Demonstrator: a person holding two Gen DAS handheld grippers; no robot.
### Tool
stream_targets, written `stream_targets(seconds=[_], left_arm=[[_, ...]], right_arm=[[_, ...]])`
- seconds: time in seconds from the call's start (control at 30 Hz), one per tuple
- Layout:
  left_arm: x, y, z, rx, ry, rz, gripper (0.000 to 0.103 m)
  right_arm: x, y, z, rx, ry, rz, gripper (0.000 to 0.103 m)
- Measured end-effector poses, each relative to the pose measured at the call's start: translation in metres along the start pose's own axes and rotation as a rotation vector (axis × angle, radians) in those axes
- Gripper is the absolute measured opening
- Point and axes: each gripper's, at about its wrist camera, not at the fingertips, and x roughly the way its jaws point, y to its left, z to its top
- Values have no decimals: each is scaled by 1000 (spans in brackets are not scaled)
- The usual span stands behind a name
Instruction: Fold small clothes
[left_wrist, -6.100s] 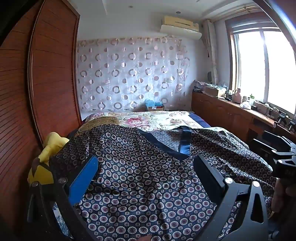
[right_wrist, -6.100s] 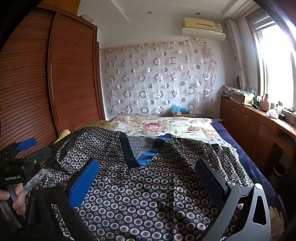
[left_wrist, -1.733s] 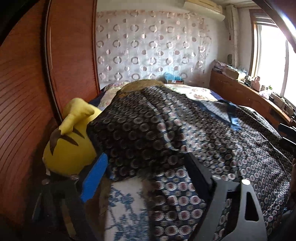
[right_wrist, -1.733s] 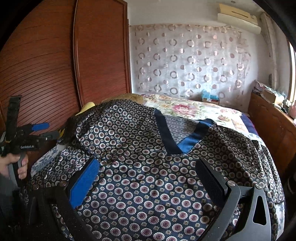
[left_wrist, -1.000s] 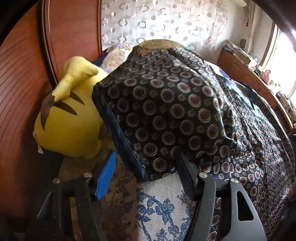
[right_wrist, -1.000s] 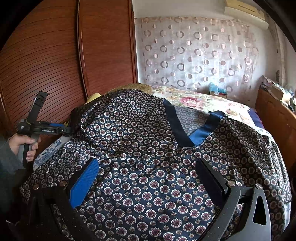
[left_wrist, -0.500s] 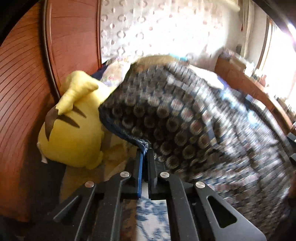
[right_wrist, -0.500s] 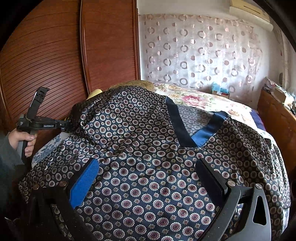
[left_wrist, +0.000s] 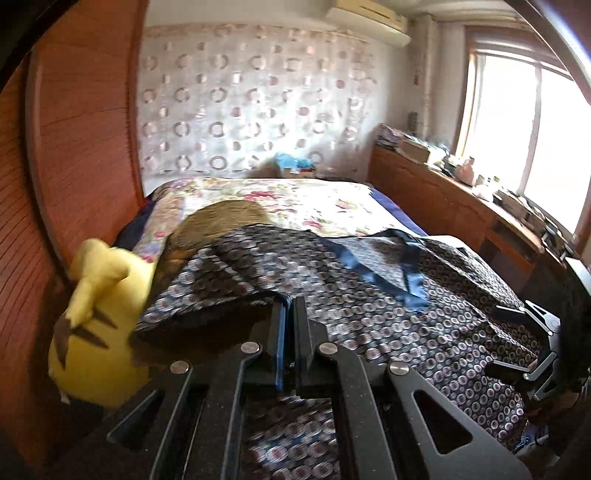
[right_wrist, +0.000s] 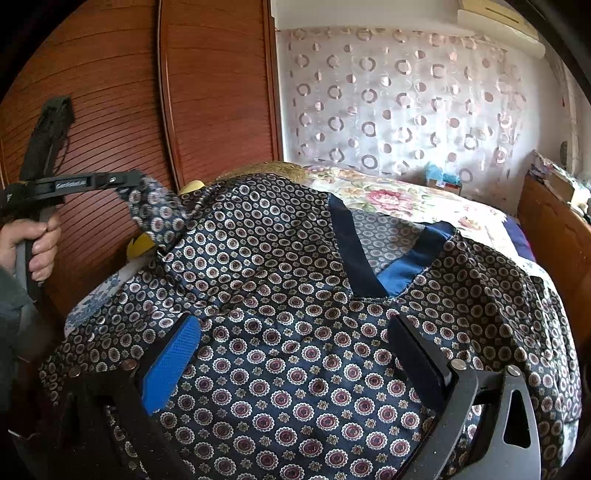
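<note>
My left tongs (right_wrist: 125, 181), raised at the frame's left, pinch one navy circle-patterned satin garment's (right_wrist: 295, 332) sleeve; right tongs (right_wrist: 295, 354) released above it; one yellow plush toy (left_wrist: 99, 314).

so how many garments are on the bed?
1: a patterned shirt spread across the bed's near end, its sleeve pinched in the left hand-held gripper. Others may lie hidden beneath.

The garment (right_wrist: 295, 295) is dark navy, printed all over with small ringed medallions in white and maroon, and its V neckline (right_wrist: 373, 266) is banded in plain blue (darker on one side). The plush toy (left_wrist: 96, 317) is yellow with dark brown stripes. The bedspread (left_wrist: 295, 203) is cream with pink flowers. The curtain (right_wrist: 406, 99) is pale with circles. The wardrobe (right_wrist: 129, 92) is reddish-brown.
</note>
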Motion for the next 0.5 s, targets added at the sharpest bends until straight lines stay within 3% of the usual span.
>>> stream_targets(seconds=[0.3,0.4,0.5], left_arm=[[21,-34,-4,41,52,-54,5],[17,-39,-8,42,53,-57,14],[6,-42,-10,49,35,-57,30]], right_arm=[[-2,-10,-7,4,-4,0,97],[-1,-10,-9,5,7,-4,97],[0,-9,-9,3,12,-5,97]])
